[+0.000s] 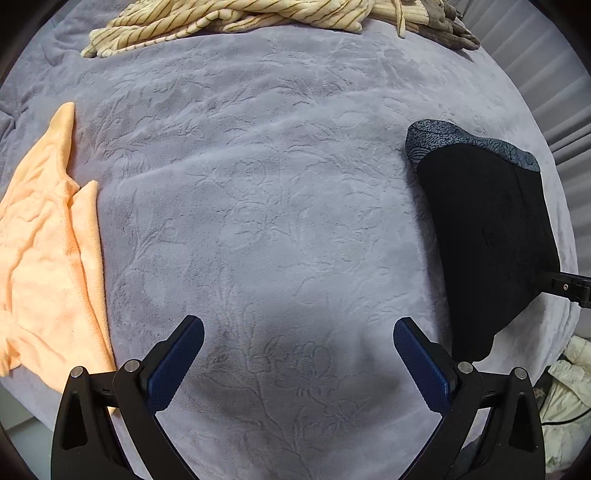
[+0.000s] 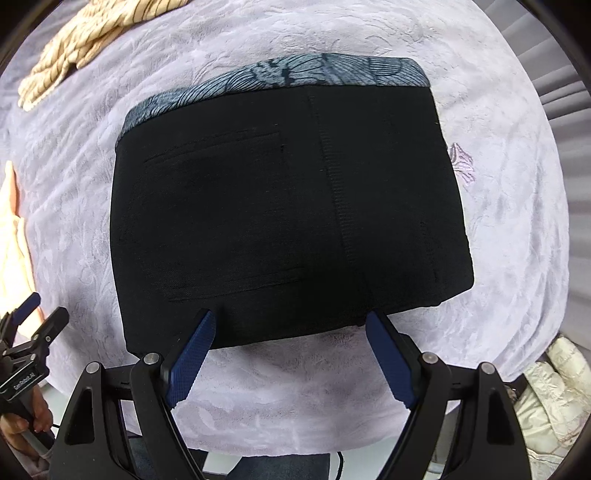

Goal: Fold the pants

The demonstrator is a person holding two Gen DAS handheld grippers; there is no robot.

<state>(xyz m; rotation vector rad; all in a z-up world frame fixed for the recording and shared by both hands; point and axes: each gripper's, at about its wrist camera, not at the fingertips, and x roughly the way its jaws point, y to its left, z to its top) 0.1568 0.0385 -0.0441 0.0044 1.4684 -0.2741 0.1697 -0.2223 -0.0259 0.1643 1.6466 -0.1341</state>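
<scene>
Left wrist view: your left gripper [image 1: 297, 345] stands wide apart and empty over the grey-lilac embossed plush blanket [image 1: 258, 177]. The folded black fabric pants with a blue-grey patterned waistband [image 1: 491, 236] lie at the right edge of the frame, well apart from these fingers. A peach terry towel [image 1: 44, 251] occupies the left edge; a cream striped garment [image 1: 221, 18] lies along the top.

Right wrist view: your right gripper [image 2: 288, 332] also stands wide, holding nothing; its blue pads [image 2: 194, 354] frame the near edge of the pants [image 2: 258, 206] at lower centre, and whether they touch the cloth cannot be told. The pants fill the middle of the frame as a compact rectangle, patterned band at the top, a welt pocket outline at left, a ribbed vertical seam right of centre.

Judgement: the bundle looks soft, light and layered, likely to slide apart on plush. Take the near folded edge, pinching all layers together, should you lift it.
</scene>
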